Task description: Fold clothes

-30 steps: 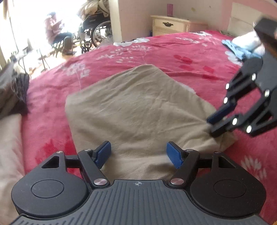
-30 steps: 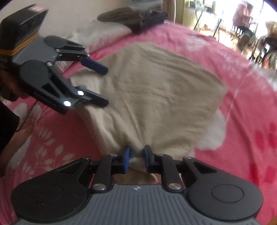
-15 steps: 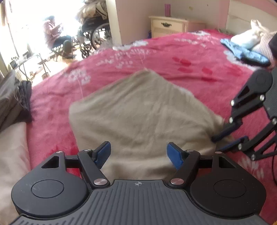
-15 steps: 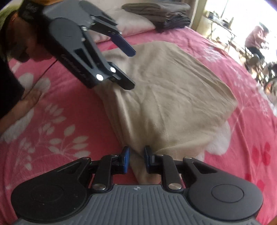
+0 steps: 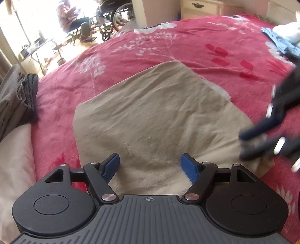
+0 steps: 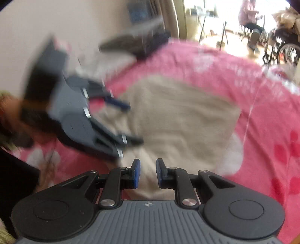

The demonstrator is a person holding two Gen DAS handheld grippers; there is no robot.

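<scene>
A beige cloth (image 5: 153, 112) lies folded into a rough square on the red flowered bedspread (image 5: 187, 47). My left gripper (image 5: 150, 159) hovers over the cloth's near edge. Its jaws are opening, and only flat cloth lies below them, with no pad touching it. In the right wrist view the left gripper (image 6: 134, 123) appears blurred at the cloth's left corner. My right gripper (image 6: 148, 163) has its jaws close together, pinching a bunched corner of the beige cloth (image 6: 178, 122). From the left wrist view the right gripper (image 5: 242, 145) is a blur at the cloth's right corner.
A stack of folded grey clothes (image 5: 13, 97) sits on the bed's left side above a cream pillow (image 5: 13, 159). Blue and white garments (image 5: 281, 39) lie at the far right. Beyond the bed are a nightstand (image 5: 202, 7), a wheelchair (image 5: 116, 16) and a seated person (image 5: 69, 16).
The left gripper's jaws have widened and it has slid along the cloth's near edge. The right gripper, still pinching its corner, shifted and now blurs.
</scene>
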